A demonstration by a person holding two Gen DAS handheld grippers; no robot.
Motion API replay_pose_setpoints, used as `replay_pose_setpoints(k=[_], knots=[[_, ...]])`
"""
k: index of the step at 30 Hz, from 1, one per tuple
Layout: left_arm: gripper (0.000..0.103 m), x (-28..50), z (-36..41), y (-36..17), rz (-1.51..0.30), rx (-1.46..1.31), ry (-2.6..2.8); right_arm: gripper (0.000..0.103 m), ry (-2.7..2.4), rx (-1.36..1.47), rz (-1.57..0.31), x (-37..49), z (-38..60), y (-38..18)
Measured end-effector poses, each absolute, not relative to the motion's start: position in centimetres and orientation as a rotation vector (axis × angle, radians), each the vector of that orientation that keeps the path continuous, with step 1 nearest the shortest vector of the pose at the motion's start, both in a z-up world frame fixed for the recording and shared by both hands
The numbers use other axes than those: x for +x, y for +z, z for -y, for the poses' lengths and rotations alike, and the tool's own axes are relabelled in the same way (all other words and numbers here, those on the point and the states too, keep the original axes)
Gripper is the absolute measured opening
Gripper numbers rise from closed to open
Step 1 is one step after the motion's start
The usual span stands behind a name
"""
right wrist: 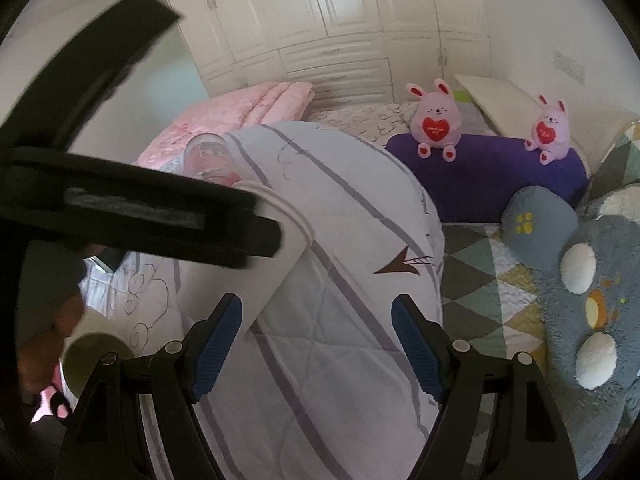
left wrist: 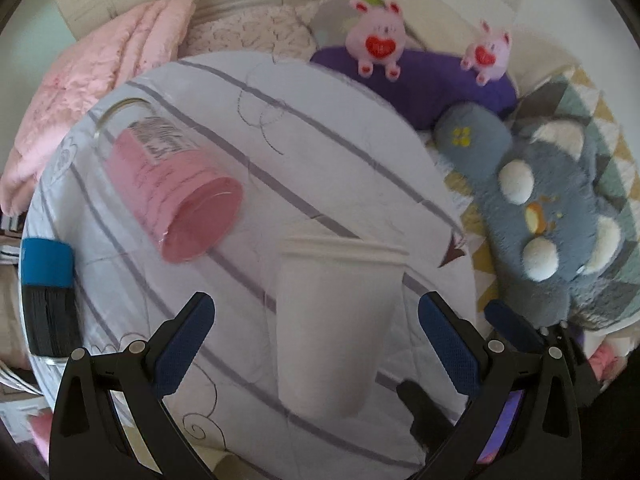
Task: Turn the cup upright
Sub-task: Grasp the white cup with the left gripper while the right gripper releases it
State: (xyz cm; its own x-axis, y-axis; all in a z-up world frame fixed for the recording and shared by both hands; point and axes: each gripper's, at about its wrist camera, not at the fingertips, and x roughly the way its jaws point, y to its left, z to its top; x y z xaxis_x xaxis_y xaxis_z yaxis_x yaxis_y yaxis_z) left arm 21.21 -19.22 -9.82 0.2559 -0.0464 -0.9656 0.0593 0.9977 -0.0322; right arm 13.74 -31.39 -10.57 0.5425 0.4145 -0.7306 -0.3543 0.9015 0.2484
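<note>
The left gripper has its fingers spread wide, the white paper cup standing rim-up between them, touching neither. A pink glass (lying on its side) sits beyond the left finger on the striped quilt. The right gripper has its fingers apart over the quilt.

- Both views are lit by soft, even daylight; no hard shadows are cast on the striped quilt.
- Strong fisheye bending is seen, with dark vignetted corners around each round frame.
- The wardrobe is rendered pale and slightly washed out.
- The white cup is softened by blur in the left wrist view.
- The left hand-held gripper, close to the right wrist lens, is shown dark, smeared and out of focus.
</note>
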Motion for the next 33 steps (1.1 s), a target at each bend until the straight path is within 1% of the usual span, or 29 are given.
replay_pose_setpoints(k=[6,8,10,21,25,33], knots=[[0.103,22.9,20.5,-12.1,-1.413,0.037,-0.074,0.079,0.481,0.082,-0.891,14.1,31.5,-10.9],[0.100,23.1,20.6,-12.8,-1.434,0.032,-0.093,0.079,0.486,0.081,-0.897,14.2,31.5,-11.1],[0.069,23.1,20.6,-13.0,-1.427,0.025,-0.092,0.079,0.487,0.083,-0.904,14.3,31.6,-11.2],[0.069,21.4,19.4,-8.4,-1.200,-0.004,-0.133,0.079,0.523,0.093,-0.898,13.9,30.5,-10.9],[0.068,21.0,18.7,-7.8,-1.177,-0.012,-0.137,0.079,0.538,0.100,-0.891,13.9,29.8,-10.6],[0.069,20.0,18.4,-8.5,-1.182,-0.022,-0.139,0.079,0.523,0.079,-0.906,13.8,28.8,-11.0]])
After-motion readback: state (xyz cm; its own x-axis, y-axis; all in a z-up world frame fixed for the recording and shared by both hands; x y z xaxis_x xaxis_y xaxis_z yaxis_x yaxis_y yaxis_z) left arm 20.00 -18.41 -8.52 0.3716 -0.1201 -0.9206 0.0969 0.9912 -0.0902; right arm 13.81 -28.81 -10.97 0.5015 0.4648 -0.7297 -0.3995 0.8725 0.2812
